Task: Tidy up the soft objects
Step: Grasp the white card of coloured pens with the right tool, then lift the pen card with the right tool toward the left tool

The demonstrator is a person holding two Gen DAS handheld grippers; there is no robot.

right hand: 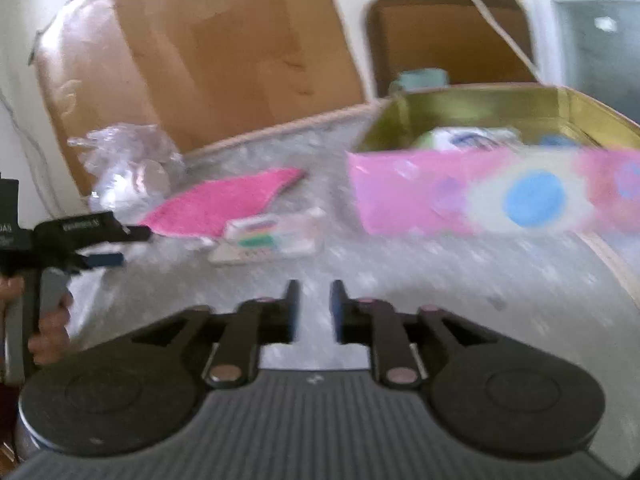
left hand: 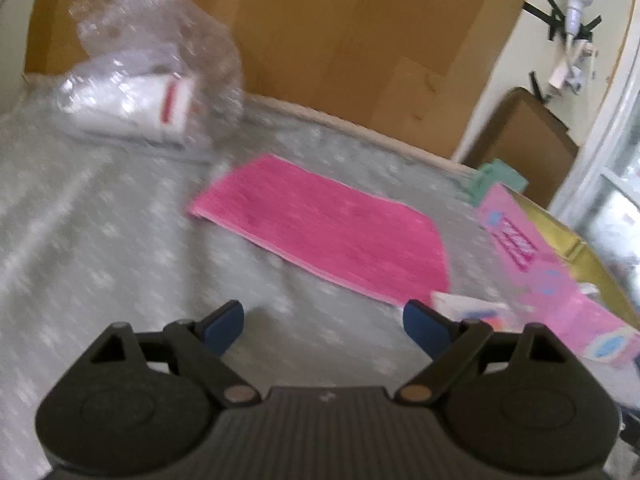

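- My left gripper: blue-padded jaws spread wide, nothing between them, hovering short of the flat pink terry cloth.
- My right gripper: jaws a narrow gap apart, pinching nothing.
- Small clear plastic packet with coloured contents: just right of the cloth.
- Pink printed gold-lined open box: farther right, items inside.
- Crumpled clear plastic bag: behind the cloth, to its left.
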